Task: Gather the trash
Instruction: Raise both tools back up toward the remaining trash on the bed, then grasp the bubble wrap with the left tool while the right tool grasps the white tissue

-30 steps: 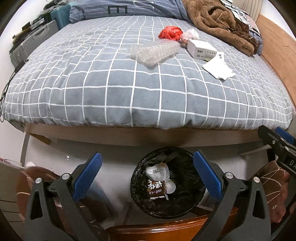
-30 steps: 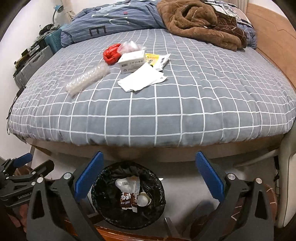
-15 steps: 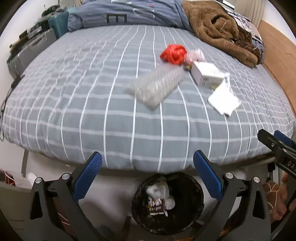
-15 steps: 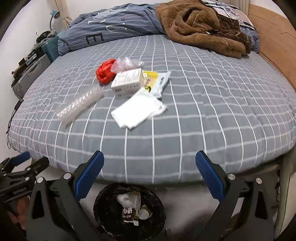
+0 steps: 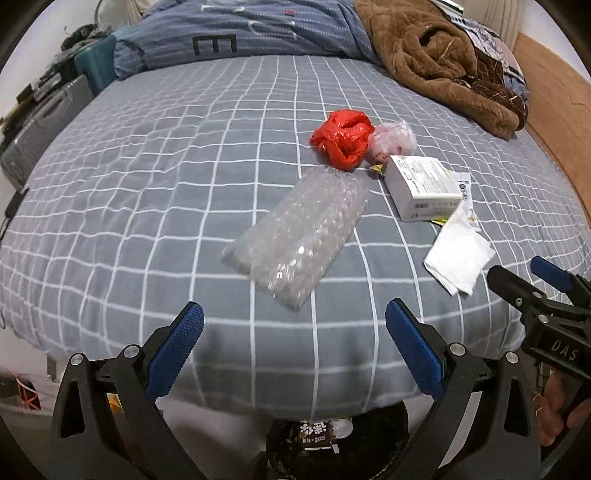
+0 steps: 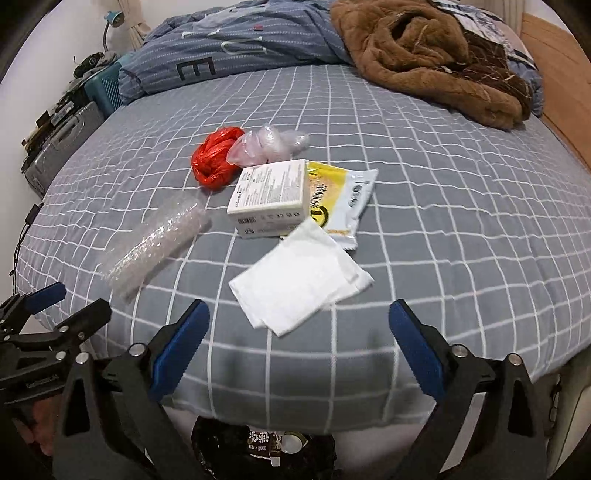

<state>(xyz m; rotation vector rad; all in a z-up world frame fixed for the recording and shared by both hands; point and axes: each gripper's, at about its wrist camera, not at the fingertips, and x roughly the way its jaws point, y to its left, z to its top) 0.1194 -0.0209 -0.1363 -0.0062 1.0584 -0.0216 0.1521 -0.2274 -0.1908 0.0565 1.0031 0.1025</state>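
Trash lies on the grey checked bed [image 5: 147,206]: a clear bubble-wrap bag [image 5: 299,232] [image 6: 155,243], a red plastic bag [image 5: 341,138] [image 6: 216,158], a pink plastic bag [image 5: 391,142] [image 6: 266,146], a white box [image 5: 421,186] [image 6: 271,197], a yellow snack wrapper [image 6: 338,199] and a white tissue [image 5: 458,254] [image 6: 301,282]. My left gripper [image 5: 293,341] is open and empty, just short of the bubble wrap. My right gripper [image 6: 299,339] is open and empty, just short of the tissue. A black-lined bin [image 5: 332,439] [image 6: 266,446] holding trash sits below the bed edge.
A brown fleece [image 5: 439,62] [image 6: 428,55] and a blue striped duvet [image 5: 251,33] lie at the far side of the bed. Suitcases [image 5: 40,125] stand at the left. A wooden board [image 5: 557,103] borders the right side.
Both grippers have risen from over the bin and moved forward over the bed edge, closer to the trash. Both stay open and empty.
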